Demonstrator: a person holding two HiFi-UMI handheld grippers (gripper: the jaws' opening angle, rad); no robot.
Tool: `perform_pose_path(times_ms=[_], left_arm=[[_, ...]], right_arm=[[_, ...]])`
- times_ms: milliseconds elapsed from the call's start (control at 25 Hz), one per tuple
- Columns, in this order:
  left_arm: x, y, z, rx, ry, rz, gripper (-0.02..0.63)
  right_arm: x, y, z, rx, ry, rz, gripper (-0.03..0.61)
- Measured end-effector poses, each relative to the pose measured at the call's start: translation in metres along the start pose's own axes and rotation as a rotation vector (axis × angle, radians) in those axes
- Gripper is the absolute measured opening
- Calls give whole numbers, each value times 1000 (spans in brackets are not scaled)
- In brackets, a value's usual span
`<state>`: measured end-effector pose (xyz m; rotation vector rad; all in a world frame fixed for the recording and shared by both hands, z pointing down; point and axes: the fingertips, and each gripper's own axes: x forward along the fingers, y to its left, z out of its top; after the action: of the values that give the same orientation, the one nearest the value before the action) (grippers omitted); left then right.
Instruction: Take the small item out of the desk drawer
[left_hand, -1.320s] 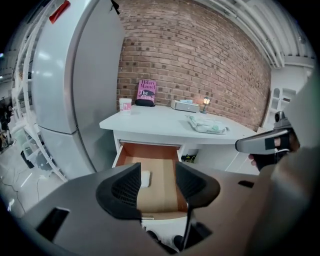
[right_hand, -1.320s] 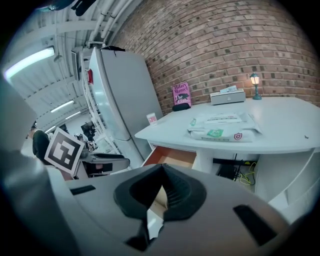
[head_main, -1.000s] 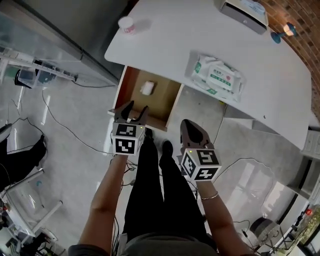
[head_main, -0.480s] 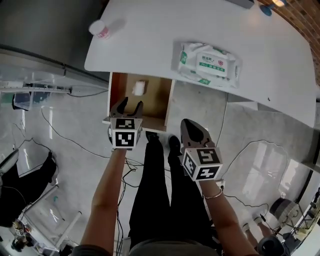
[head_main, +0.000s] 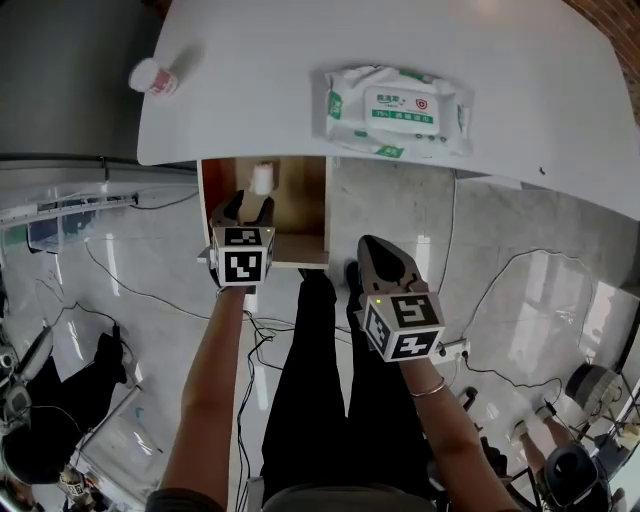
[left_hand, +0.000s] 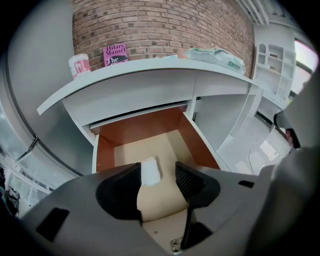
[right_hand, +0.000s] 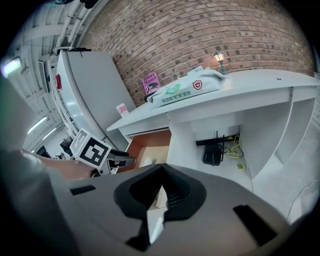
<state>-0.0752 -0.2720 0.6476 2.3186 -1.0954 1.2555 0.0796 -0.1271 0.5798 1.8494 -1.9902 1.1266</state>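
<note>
Bright even light; floor (head_main: 120, 300) glare; fisheye edges dark, perhaps slightly soft.

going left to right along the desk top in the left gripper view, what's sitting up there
white cup with a pink label -> pink book -> pack of wet wipes

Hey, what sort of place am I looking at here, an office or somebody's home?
Probably an office or lab-style workroom, though I can't be sure. A white desk with an open drawer stands by a bare brick wall, and a black device with cables sits underneath it.
</note>
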Motion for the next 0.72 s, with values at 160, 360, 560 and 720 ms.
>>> perform_pose_path(times_ms=[160, 360, 560, 720], left_arm=[[15, 0, -5, 30, 52, -11, 206], [35, 5, -9, 52, 95, -12, 209], [53, 6, -15, 67, 137, -13, 213], [65, 13, -21, 74, 168, -3, 213]], right_arm=[[1, -9, -5, 35, 0, -27, 6], [2, -19, -9, 85, -10, -57, 6], [4, -30, -15, 116, -8, -83, 6], [7, -34, -18, 138, -9, -97, 6]])
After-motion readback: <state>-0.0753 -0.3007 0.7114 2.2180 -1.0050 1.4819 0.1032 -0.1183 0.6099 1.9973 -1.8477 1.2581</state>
